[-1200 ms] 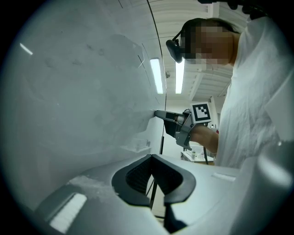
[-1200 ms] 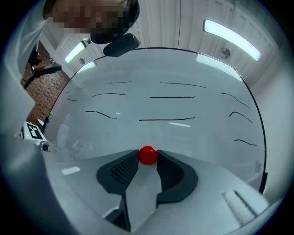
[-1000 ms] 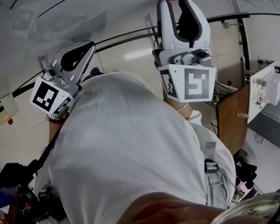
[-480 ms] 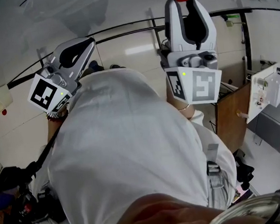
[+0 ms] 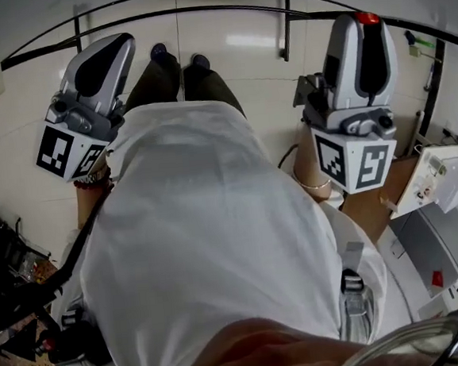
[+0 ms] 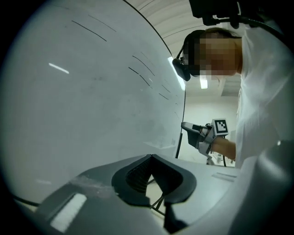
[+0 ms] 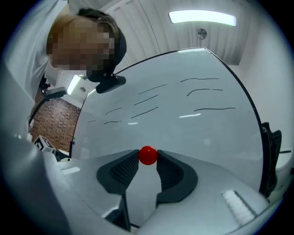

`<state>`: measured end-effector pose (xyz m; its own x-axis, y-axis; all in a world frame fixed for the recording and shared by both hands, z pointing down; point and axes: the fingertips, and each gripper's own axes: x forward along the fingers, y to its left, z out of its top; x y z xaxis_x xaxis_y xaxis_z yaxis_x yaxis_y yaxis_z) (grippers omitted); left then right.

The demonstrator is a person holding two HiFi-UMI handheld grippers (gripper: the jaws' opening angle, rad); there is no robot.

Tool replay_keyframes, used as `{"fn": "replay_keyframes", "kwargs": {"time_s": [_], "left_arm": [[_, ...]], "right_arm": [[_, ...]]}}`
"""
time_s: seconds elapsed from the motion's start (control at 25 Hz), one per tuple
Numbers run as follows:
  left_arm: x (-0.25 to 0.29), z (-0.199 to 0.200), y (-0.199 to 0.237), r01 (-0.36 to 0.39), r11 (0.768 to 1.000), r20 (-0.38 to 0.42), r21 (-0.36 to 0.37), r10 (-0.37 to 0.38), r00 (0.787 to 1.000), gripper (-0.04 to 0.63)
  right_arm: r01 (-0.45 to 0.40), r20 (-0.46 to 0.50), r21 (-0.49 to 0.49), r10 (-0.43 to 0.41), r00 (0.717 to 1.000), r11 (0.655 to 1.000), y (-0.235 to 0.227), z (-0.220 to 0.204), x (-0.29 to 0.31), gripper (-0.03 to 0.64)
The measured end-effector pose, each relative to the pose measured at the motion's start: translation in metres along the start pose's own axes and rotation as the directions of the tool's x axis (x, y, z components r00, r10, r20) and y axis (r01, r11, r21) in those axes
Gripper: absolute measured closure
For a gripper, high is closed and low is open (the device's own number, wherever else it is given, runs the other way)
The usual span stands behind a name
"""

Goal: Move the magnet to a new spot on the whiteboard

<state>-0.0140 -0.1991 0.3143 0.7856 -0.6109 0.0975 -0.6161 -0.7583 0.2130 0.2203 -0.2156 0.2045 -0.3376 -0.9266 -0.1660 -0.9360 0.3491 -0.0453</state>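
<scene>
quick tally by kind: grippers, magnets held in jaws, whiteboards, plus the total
grippers: 2 (left gripper, right gripper)
red magnet, held in the right gripper's jaws: 1
whiteboard: 1
total: 4

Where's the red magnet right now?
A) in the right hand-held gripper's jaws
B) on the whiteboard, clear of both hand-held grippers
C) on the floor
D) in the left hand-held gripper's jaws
A: in the right gripper view the red magnet sits pinched between the jaw tips of the right hand-held gripper; the left hand-held gripper has its jaws together on nothing.
</scene>
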Motion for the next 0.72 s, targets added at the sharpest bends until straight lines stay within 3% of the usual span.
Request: {"fn": "replay_keyframes", "kwargs": {"time_s": [0.12, 0.24, 0.48, 0.72], "left_arm": [[-0.014, -0.003, -0.014, -0.002, 1.0, -0.01, 0.005, 0.002, 1.0, 0.589], [-0.019, 0.004, -0.023, 0.022, 0.999, -0.005, 0.047, -0.022, 1.0, 0.589], [-0.043, 0.009, -0.054, 0.108, 0.993, 0.049, 0.039, -0.11, 0.993, 0.589], [-0.147, -0.013, -0.059, 0.006, 0.999, 0.052, 0.041, -0.008, 0.999, 0.589]], "right_arm": [[-0.005, 0.017, 0.084, 0.004, 1.0, 0.996, 0.008, -0.005, -0.013, 0.491], [0.001, 0.026, 0.063, -0.003, 1.0, 0.998, 0.017, 0.006, -0.033, 0.491], [0.08, 0.034, 0.04, -0.081, 0.996, 0.996, 0.033, 0.019, -0.079, 0.489], [-0.012, 0.045, 0.054, 0.01, 0.999, 0.998, 0.111, 0.02, -0.101, 0.49]]}}
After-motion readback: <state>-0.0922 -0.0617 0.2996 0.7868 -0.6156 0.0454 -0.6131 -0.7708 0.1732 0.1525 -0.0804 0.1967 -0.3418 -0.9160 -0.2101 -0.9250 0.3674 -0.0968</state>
